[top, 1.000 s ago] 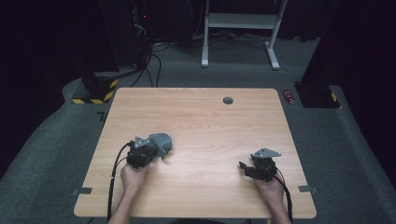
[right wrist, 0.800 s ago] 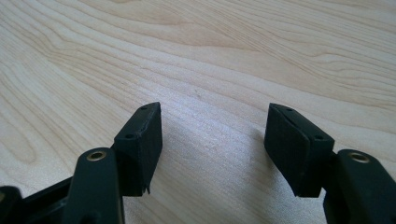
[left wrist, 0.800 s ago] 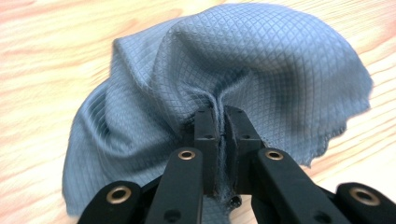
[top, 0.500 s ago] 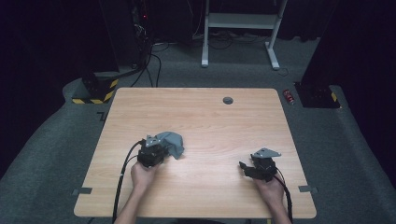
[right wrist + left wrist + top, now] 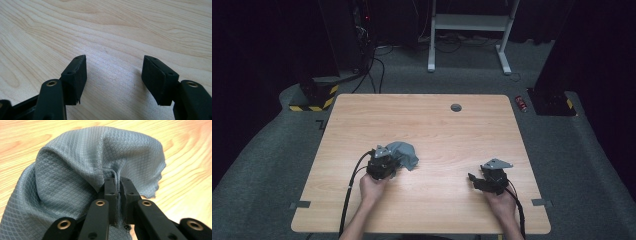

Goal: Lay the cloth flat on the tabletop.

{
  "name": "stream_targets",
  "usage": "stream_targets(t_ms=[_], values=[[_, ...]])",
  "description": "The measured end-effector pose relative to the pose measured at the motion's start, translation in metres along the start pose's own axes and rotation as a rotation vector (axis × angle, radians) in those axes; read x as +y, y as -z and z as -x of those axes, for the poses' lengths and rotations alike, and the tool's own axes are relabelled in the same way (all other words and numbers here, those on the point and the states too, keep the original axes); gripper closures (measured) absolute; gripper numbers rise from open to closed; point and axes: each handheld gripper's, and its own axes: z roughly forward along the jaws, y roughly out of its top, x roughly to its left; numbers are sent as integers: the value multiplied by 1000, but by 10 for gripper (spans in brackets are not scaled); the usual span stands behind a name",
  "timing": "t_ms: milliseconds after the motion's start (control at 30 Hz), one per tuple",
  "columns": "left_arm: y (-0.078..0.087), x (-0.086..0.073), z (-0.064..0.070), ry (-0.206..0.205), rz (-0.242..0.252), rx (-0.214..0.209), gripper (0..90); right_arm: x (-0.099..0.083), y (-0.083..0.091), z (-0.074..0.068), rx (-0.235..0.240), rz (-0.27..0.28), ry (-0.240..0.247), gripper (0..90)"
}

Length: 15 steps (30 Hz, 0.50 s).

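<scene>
A grey quilted cloth (image 5: 404,154) lies bunched on the wooden table (image 5: 422,125), left of centre. My left gripper (image 5: 387,160) is shut on a fold of it; in the left gripper view the cloth (image 5: 82,170) drapes up and over the closed jaws of the left gripper (image 5: 118,182). My right gripper (image 5: 474,179) rests near the table's front right, open, with bare wood between its fingers. In the right gripper view the right gripper (image 5: 115,68) stands wide apart just above the tabletop.
A small round dark grommet (image 5: 456,107) sits near the table's far edge. Beyond the table stand a white desk frame (image 5: 469,30) and a black-and-yellow striped base (image 5: 312,100) on grey carpet. A small red object (image 5: 521,102) lies on the floor at right.
My left gripper has dragged the cloth to the right along the table, toward the middle. The right gripper has stayed where it was.
</scene>
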Motion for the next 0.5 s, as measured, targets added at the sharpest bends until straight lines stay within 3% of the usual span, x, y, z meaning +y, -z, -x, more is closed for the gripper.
stream_targets(t_ms=[133,233,300,500], values=[[-3,5,8,-14,-5,-6,846,0,0,0,0,0,0,367],[-4,9,13,-19,7,-27,845,0,0,0,0,0,0,365],[-9,14,24,-30,23,-59,845,0,0,0,0,0,-1,366],[-20,15,38,-42,9,-95,844,0,0,0,0,0,0,365]])
